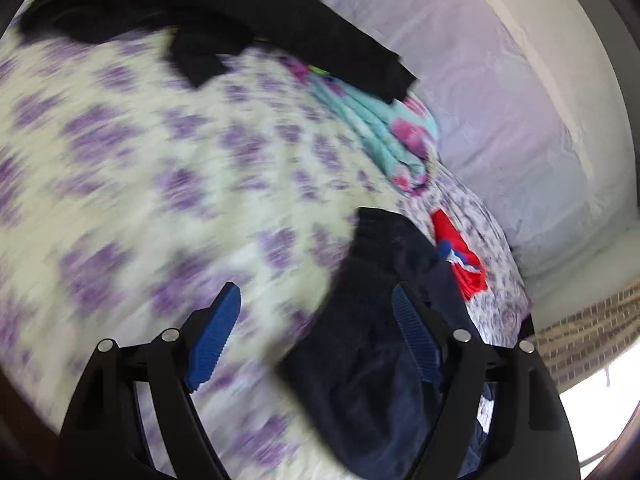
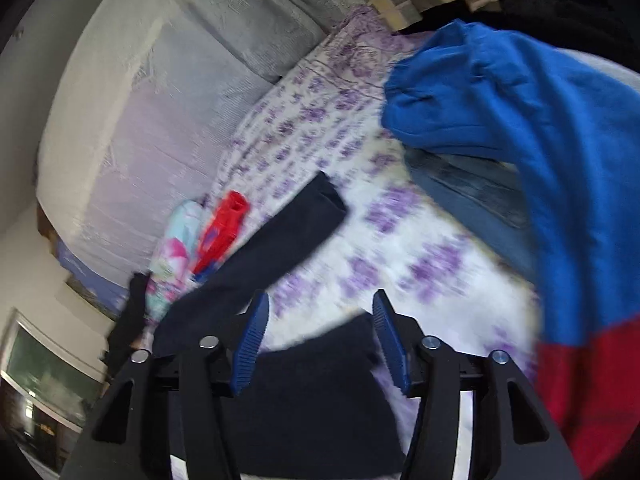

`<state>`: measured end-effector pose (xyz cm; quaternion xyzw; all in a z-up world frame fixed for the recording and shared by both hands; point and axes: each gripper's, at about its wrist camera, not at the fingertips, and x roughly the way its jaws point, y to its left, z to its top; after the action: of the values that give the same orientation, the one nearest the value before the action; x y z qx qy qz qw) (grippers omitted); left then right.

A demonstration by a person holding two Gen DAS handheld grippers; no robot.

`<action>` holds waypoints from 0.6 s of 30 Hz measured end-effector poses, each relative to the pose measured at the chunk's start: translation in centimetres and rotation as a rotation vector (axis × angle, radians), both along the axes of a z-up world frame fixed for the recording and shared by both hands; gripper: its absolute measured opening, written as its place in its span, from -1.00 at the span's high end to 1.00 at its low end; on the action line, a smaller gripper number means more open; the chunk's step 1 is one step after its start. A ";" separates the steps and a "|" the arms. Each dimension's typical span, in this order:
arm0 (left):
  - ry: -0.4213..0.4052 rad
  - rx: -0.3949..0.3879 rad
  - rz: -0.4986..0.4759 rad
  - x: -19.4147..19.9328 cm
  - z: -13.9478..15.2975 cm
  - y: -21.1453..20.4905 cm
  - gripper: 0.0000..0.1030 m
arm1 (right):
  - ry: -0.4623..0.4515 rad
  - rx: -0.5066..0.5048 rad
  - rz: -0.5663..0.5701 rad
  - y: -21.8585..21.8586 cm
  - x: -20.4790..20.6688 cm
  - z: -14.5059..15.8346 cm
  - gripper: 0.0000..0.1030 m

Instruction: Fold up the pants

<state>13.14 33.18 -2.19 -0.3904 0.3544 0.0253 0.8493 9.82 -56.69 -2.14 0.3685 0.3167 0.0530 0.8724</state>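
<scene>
Blur smears most of the floral bedspread [image 1: 132, 184] in both views, so its purple print reads as streaks and cloth edges near the cameras are soft; the dark navy pants [image 1: 376, 320] run off the bottom of the left wrist view, and in the right wrist view their near part passes under the gripper body, so their full outline cannot be made out. On the bedspread, the pants lie with one leg stretched away toward the pale headboard cushion [image 2: 132, 120]; that leg's hem sits just beside a red garment [image 2: 224, 224] and a turquoise and pink folded piece [image 2: 176, 240]. Left gripper [image 1: 316, 340]: blue fingers spread wide, nothing pinched; the pants lie against the inner side of one finger [image 1: 412, 336], the other finger over bare bedspread. Right gripper [image 2: 318, 344]: fingers apart, a dark fold of the pants between them, seemingly not clamped, though whether cloth touches the pads [image 2: 250, 344] cannot be told. Farther along the bedspread from the pants, a black garment [image 1: 208, 12] lies near its far edge; a blue and red garment [image 2: 540, 152] is draped over jeans [image 2: 472, 196].
</scene>
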 end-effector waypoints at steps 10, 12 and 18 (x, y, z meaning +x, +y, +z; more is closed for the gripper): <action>0.100 -0.074 -0.236 19.3 -4.6 -2.4 -0.49 | 0.089 0.030 0.069 4.0 5.9 -1.4 -0.39; 0.139 -0.078 -0.259 21.6 -6.3 -2.9 -0.49 | 0.101 0.025 0.068 4.3 6.7 -1.5 -0.40; 0.100 -0.125 -0.319 25.5 -7.5 -3.6 -0.56 | 0.107 0.047 0.067 4.1 10.6 -1.8 -0.41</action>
<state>38.64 29.57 -9.68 -0.3794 0.4544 -0.1126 0.7980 20.42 -52.56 -3.89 0.3805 0.3736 0.0697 0.8431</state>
